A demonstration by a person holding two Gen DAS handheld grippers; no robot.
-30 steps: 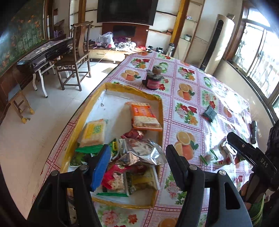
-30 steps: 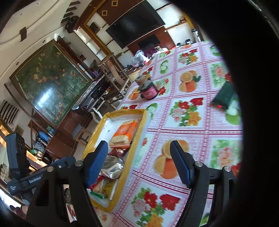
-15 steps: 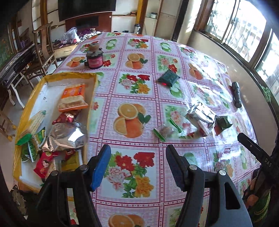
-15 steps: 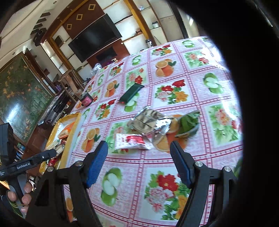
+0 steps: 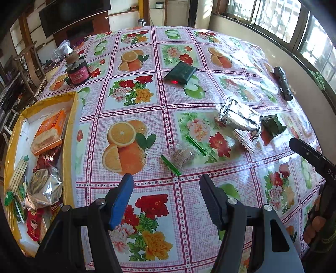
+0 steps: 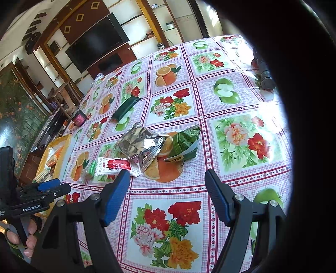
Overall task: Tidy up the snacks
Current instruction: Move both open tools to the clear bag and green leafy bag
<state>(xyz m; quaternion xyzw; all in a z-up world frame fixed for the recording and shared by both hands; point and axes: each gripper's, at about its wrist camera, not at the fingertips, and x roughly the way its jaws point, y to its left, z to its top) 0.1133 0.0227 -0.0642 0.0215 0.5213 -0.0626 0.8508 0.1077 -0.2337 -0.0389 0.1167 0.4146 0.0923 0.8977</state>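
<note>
Nearest: left gripper [image 5: 167, 187] and right gripper [image 6: 167, 182], both held over the table [image 5: 189, 241], jaws parted about halfway, nothing between the pads, nothing gripped. Hand [image 6: 21, 237] visible on the left gripper's handle in the right wrist view.

Just beyond the left gripper: one clear-wrapped round snack [image 5: 182, 156] with green ends, flat on the cloth. Beside it toward the window edge, a loose cluster of three: one red-and-white packet [image 6: 114, 166], one silver foil bag [image 6: 140, 145], one green leaf-print packet [image 6: 184, 145]; foil bag overlapping the red-and-white packet, green packet touching the foil bag.

Along the table's left edge: one yellow-rimmed tray [image 5: 72, 117] holding several snacks, exact count not readable; one orange packet [image 5: 49, 131] and one silver bag [image 5: 44, 187] clear among them.

Farther out, mid-table: one dark green packet [image 5: 180, 72]. Near the far left edge: one dark jar [image 5: 77, 72]. At the window edge: one black flashlight [image 5: 283, 83].

Surface: glossy cloth, fruit-and-flower squares. Room beyond: television [image 6: 96, 42], shelving, wooden chair [image 5: 29, 63], windows [image 5: 283, 19].
</note>
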